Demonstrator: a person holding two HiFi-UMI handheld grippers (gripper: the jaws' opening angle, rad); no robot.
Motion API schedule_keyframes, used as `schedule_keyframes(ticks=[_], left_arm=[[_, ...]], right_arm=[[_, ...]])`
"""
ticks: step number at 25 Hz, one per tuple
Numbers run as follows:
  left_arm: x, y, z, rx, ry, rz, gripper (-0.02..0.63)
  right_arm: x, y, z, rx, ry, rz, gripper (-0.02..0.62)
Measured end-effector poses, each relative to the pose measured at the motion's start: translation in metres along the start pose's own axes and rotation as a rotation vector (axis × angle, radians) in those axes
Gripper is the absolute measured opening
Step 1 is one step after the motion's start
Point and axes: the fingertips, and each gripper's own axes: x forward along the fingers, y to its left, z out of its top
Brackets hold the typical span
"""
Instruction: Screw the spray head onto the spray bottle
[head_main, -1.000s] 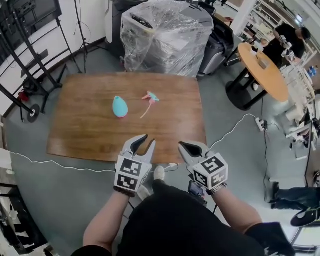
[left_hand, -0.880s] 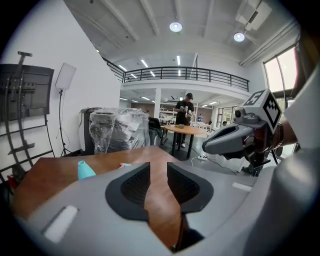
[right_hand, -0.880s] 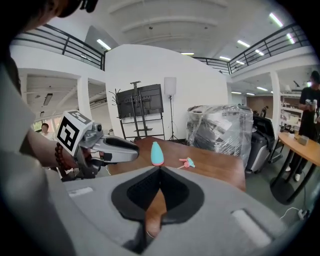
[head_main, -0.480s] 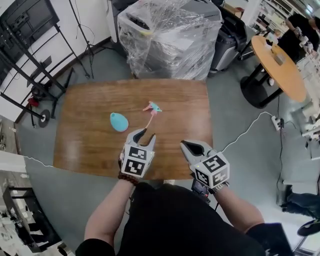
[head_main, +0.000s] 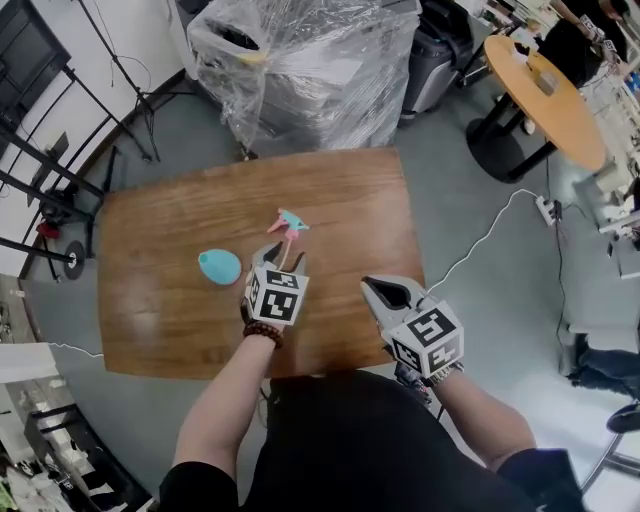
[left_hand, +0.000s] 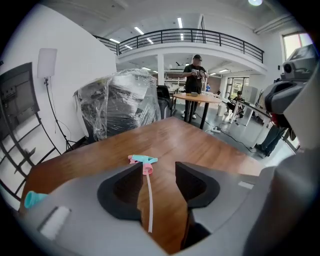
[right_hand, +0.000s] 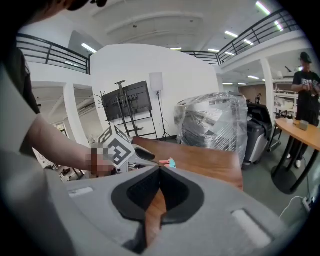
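Observation:
The pink and teal spray head (head_main: 289, 221) lies on the wooden table (head_main: 160, 310), its thin tube (head_main: 284, 250) trailing toward me. A teal bottle (head_main: 219, 266) lies on its side to the left of it. My left gripper (head_main: 279, 262) hovers over the tube's near end, jaws opening and pressing on nothing. In the left gripper view the spray head (left_hand: 142, 160) and tube (left_hand: 148, 200) show in the gap of the left gripper (left_hand: 160, 167), and the bottle (left_hand: 32, 198) peeks in at far left. My right gripper (head_main: 386, 293) is shut and empty at the table's near right edge.
A plastic-wrapped machine (head_main: 300, 70) stands behind the table. A round orange table (head_main: 545, 100) is at the back right, with a white cable (head_main: 480, 245) on the floor beside it. Black stands (head_main: 50, 170) line the left. A person (left_hand: 195, 75) stands far off.
My left gripper has reached forward over the table to the tube's near end and its jaws have widened. The right gripper has hardly moved.

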Motion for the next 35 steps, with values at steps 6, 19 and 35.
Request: schedule_keyframes(ticks=[6, 19, 35], left_arm=[[0.051, 0.016, -0.011, -0.035, 0.058, -0.018, 0.242], [0.095, 0.023, -0.031, -0.087, 0.132, -0.01, 0.205], [0.009, -0.008, -0.002, -0.12, -0.019, -0.268, 0.15]], right_arm=[[0.007, -0.002, -0.004, 0.011, 0.059, -0.038, -0.008], [-0.001, -0.01, -0.015, 0.019, 0.116, -0.1, -0.008], [0.003, 0.009, 0.014, -0.108, 0.069, -0.051, -0.008]])
